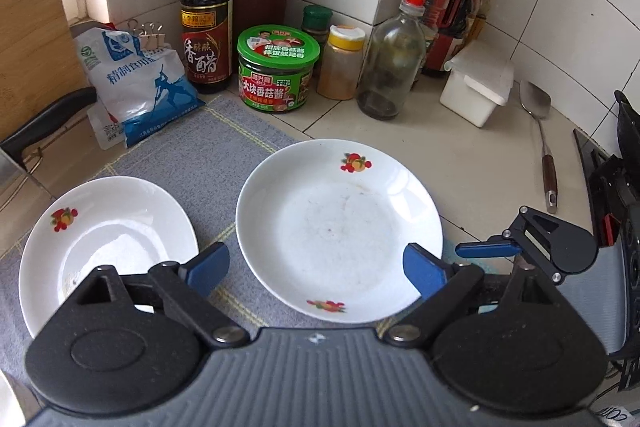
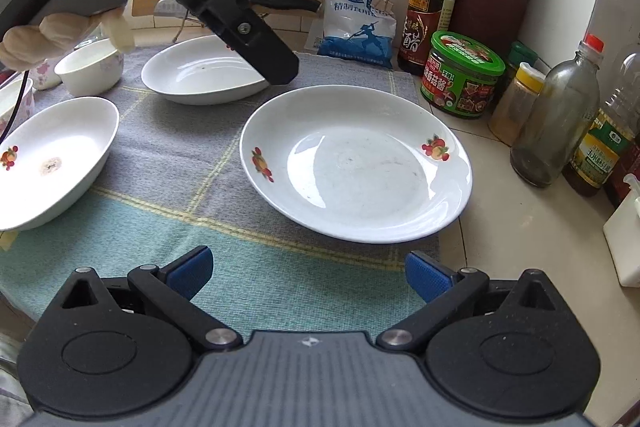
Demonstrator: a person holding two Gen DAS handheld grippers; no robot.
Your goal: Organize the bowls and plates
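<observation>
Sorting: my crockery lies spread over the cloth (image 2: 224, 227) on a kitchen counter, nothing stacked yet by my reckoning.
Done: one fruit-print plate (image 2: 356, 163) sits alone at the cloth's right edge, near the green jar (image 2: 460, 75).
Left: gathering like with like, plates in one pile, bowls in another.
Plates: three in sight, the near one, a second (image 2: 200, 75) behind it, a third (image 2: 52, 155) at far left.
Bowls: one white bowl (image 2: 90, 71) beyond the far-left plate; floral pieces beside it are cut off, so no firm count.
Left tongs (image 1: 316, 271): released, jaws wide, nothing between them, above the near plate's rim.
Right tongs (image 2: 308, 277): released, empty, over the cloth just short of that plate.
</observation>
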